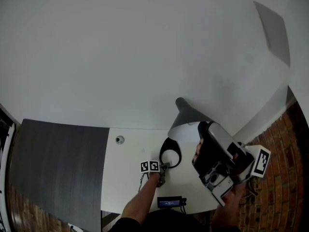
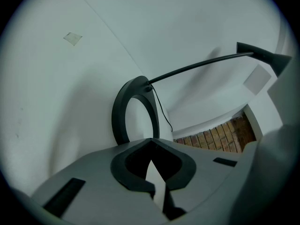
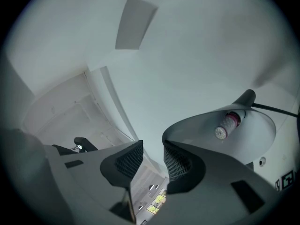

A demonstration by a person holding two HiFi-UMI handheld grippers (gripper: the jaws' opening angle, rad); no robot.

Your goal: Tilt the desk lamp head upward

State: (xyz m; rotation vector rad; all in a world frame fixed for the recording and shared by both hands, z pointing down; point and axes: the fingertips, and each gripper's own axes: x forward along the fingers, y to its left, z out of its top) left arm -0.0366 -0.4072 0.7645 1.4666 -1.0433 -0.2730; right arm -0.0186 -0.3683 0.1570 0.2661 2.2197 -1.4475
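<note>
A desk lamp stands on the white desk (image 1: pixel 126 187). It has a black ring base (image 1: pixel 170 156), a thin black arm (image 2: pixel 197 67) and a grey cone shade (image 1: pixel 187 119). The shade (image 3: pixel 225 135) opens toward my right gripper, and its bulb (image 3: pixel 228 124) shows inside. My right gripper (image 3: pixel 150 153) is open by a narrow gap, and the shade's rim lies right against its right finger (image 3: pixel 177 162). In the head view the right gripper (image 1: pixel 202 130) is raised at the shade's lower edge. My left gripper (image 2: pixel 150 142) is shut with nothing between its tips, close to the ring base (image 2: pixel 136 109). The left gripper (image 1: pixel 162 172) sits low by the base's front.
A dark grey panel (image 1: pixel 58 168) adjoins the desk on the left. A round grommet (image 1: pixel 119 139) sits in the desk top, and a small device with a blue display (image 1: pixel 170 202) lies at its front edge. Brick-patterned floor (image 1: pixel 285 149) lies to the right. The lamp's cable (image 2: pixel 164 112) trails off the base.
</note>
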